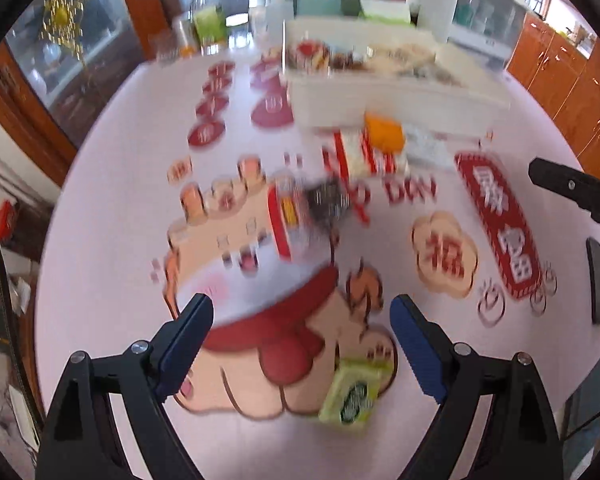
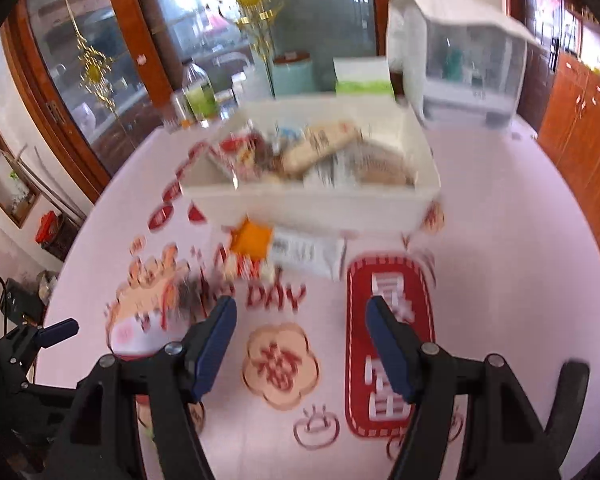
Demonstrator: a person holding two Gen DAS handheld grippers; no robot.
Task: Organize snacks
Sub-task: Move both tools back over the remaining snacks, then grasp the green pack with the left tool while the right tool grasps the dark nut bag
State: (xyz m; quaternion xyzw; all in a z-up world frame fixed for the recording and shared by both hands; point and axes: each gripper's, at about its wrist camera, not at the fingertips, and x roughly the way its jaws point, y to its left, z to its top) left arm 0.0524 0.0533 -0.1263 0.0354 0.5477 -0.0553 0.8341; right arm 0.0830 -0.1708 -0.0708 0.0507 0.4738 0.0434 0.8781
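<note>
The left wrist view is blurred. My left gripper [image 1: 300, 303] hangs open over the printed tablecloth, its pads touching nothing. A green packet [image 1: 352, 394] lies on the cloth below it, near the right finger. Farther off lie a red and dark packet [image 1: 304, 212], a red-striped packet [image 1: 358, 156], an orange packet [image 1: 384, 132] and a clear one [image 1: 424, 148]. Behind them stands the white bin [image 1: 400, 100], which holds several snacks. My right gripper [image 2: 300, 303] is open and empty above the cloth, facing the white bin [image 2: 308, 204], the orange packet [image 2: 252, 240] and a white packet [image 2: 308, 254].
A dark remote-like object [image 1: 596, 280] lies at the table's right edge. Bottles, jars and a green-and-white box [image 2: 364, 76] stand behind the bin, with a white plastic cabinet [image 2: 468, 60] at the back right. Wooden cupboards [image 2: 580, 128] line the right wall.
</note>
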